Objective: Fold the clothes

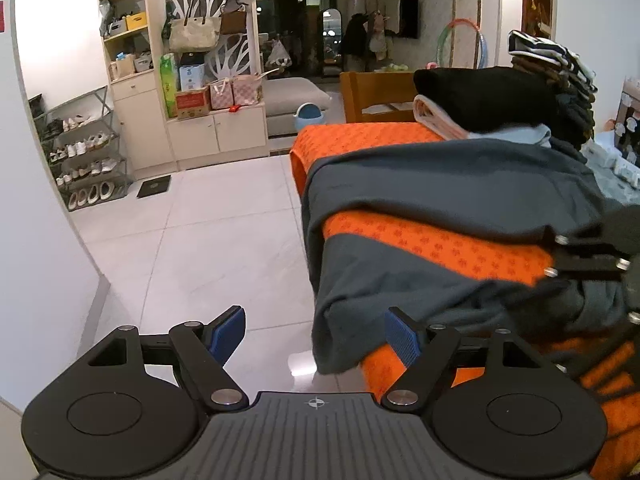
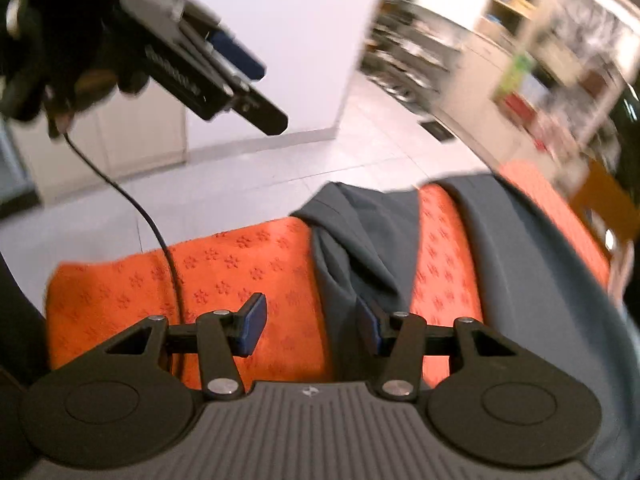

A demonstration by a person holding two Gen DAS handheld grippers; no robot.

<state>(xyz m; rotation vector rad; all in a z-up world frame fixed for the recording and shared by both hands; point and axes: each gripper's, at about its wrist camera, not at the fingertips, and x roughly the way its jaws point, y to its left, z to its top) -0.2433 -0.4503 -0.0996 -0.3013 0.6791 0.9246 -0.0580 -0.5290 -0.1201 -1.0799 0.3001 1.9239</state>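
Left wrist view shows the orange patterned cloth [image 1: 400, 136] covering the table, with the dark grey garment [image 1: 460, 184] spread across it and one part hanging over the near edge. A stack of folded clothes [image 1: 532, 92] sits at the far end, just behind the garment.

Your left gripper [image 1: 314, 334] is released, jaws wide, off the table corner with nothing between them. Your right gripper [image 2: 312, 330] is likewise spread apart, low over the garment's bunched fold, gripping nothing.

Whether this garment is mid-fold or being laid out cannot be settled. For a clean fold, take the hanging edge squarely and keep the layers flat.

Open floor lies left of the table; the stack limits room at the far end. Mind the black cable [image 2: 160, 236] trailing over the cloth.
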